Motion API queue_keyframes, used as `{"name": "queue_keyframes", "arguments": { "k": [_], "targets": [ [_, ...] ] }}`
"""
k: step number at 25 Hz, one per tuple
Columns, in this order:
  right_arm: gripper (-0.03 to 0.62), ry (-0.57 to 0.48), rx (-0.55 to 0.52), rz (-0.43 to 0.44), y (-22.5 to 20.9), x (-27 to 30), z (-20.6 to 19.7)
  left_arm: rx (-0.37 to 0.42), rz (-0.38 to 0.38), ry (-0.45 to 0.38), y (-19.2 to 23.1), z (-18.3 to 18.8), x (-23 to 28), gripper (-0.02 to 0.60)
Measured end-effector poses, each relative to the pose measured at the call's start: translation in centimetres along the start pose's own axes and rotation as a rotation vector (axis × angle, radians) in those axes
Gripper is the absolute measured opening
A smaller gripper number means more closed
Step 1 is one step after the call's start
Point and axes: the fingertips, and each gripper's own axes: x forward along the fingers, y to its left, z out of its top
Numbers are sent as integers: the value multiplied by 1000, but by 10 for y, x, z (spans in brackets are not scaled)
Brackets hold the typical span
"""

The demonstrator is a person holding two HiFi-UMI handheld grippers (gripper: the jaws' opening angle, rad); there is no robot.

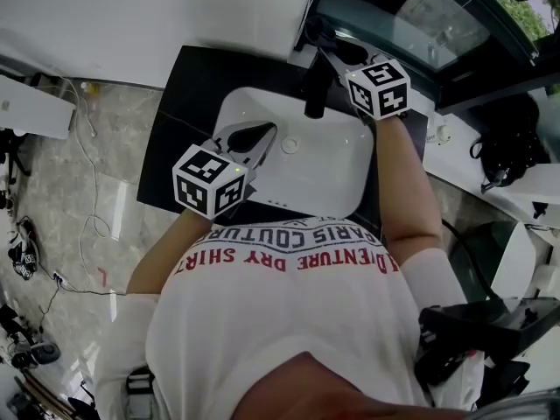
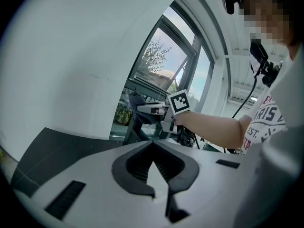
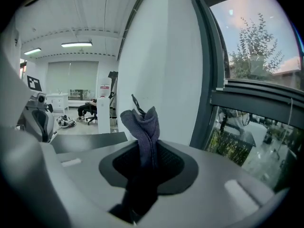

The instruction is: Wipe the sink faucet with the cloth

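Note:
A black faucet stands at the back rim of the white sink. My right gripper reaches over the faucet's top from the right. It is shut on a dark blue-grey cloth, which sticks up in a bunch beyond the jaws. From the left gripper view, the cloth and the right gripper sit above the dark faucet. My left gripper hovers over the sink's left side, shut, with nothing between its pads.
The sink is set in a black counter against a white wall. A window with a dark frame runs behind the faucet. Cables trail on the marble floor at left. A black bag sits at right.

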Motion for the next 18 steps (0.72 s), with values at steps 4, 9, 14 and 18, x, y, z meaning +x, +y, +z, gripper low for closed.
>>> {"name": "queue_keyframes", "arguments": {
  "k": [4,9,14,18],
  "targets": [
    [77,8,-17,-10,6,-3,-2,-1,-12,6,-4,0,2,2],
    [77,-1,-44,-5,25,-16,-6,-2,-20,10,-7,-2,5,2],
    [77,5,-110,13,56,-36,-17,-10,-18,17,-7,-9,4,2],
    [77,-3,-102,10,70,-45,-24,-12,-12,17,-3,-12,4,2]
  ]
}}
